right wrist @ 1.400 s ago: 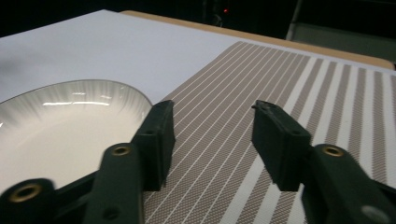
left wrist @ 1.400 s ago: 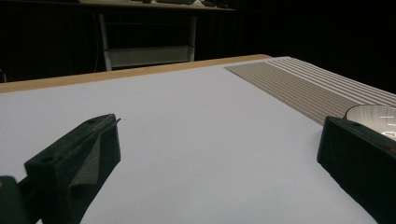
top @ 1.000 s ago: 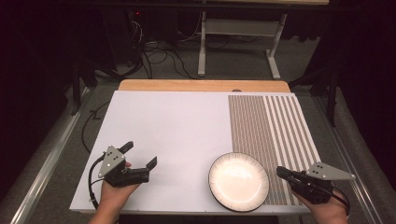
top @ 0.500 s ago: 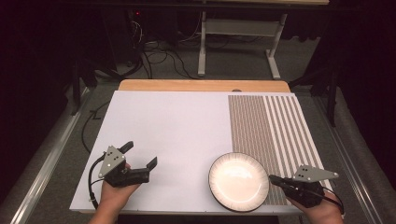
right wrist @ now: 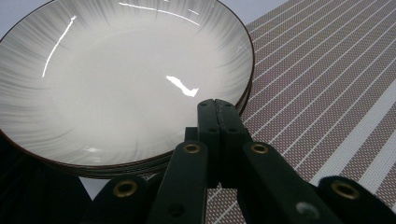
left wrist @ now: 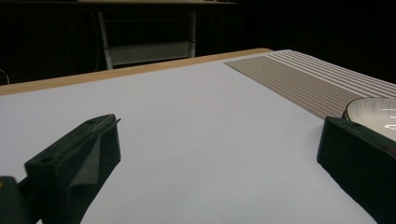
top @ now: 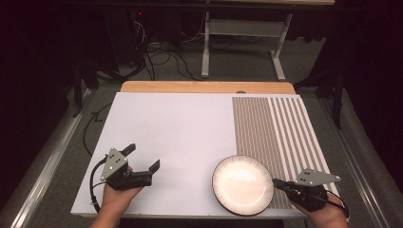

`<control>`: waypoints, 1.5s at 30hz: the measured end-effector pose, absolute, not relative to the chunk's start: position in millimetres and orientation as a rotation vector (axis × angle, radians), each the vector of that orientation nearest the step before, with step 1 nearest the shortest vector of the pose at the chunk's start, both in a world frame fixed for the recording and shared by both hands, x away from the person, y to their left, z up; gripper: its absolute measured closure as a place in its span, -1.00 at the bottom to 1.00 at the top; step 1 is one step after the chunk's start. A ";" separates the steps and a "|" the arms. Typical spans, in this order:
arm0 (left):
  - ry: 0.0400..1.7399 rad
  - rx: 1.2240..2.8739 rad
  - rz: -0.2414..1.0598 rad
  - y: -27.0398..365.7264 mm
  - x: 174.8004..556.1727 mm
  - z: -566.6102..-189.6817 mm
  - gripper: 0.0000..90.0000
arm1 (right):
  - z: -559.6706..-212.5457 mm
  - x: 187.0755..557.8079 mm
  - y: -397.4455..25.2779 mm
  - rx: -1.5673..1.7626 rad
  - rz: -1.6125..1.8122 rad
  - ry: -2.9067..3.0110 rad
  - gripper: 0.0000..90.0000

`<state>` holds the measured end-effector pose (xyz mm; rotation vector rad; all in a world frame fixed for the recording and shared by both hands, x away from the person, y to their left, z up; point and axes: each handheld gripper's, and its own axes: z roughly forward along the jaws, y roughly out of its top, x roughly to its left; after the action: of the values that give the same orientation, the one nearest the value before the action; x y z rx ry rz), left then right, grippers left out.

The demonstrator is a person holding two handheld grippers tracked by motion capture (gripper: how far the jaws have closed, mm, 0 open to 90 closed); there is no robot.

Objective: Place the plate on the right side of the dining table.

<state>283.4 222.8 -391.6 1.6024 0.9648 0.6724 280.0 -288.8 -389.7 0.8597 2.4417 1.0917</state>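
While left gripper (top: 142, 159) fingers spread, right gripper (right wrist: 217, 103) fingers press together at glossy round plate (top: 242, 184).

A white desk (top: 176, 137) seen from above, with a brown striped mat (top: 273, 128) on its right part. A round white plate (top: 243, 184) with a dark rim sits near the front edge, partly over the mat. At lower left, a hand holds the left tongs (top: 141, 158), jaws spread apart above bare desk. At lower right, another hand holds the right tongs (top: 276, 183), jaws together, their tip at the plate's right rim. Cables (top: 157, 52) and metal table legs (top: 242, 42) lie on the dark floor beyond.
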 end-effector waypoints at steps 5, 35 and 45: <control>0.966 1.602 0.671 222.9 283.4 -391.4 -0.99 | -389.4 279.7 -288.2 0.854 1.080 2.445 1.00; 0.974 1.593 0.656 223.6 283.9 -391.8 -0.99 | -394.8 282.8 -267.5 0.836 1.108 2.504 1.00; 0.963 1.604 0.653 220.7 284.0 -391.9 -0.99 | -396.3 282.8 -267.8 0.830 1.130 2.511 1.00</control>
<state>284.0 220.7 -391.9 1.6040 0.9631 0.6531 282.8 -267.8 -396.3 0.8304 2.5114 1.1301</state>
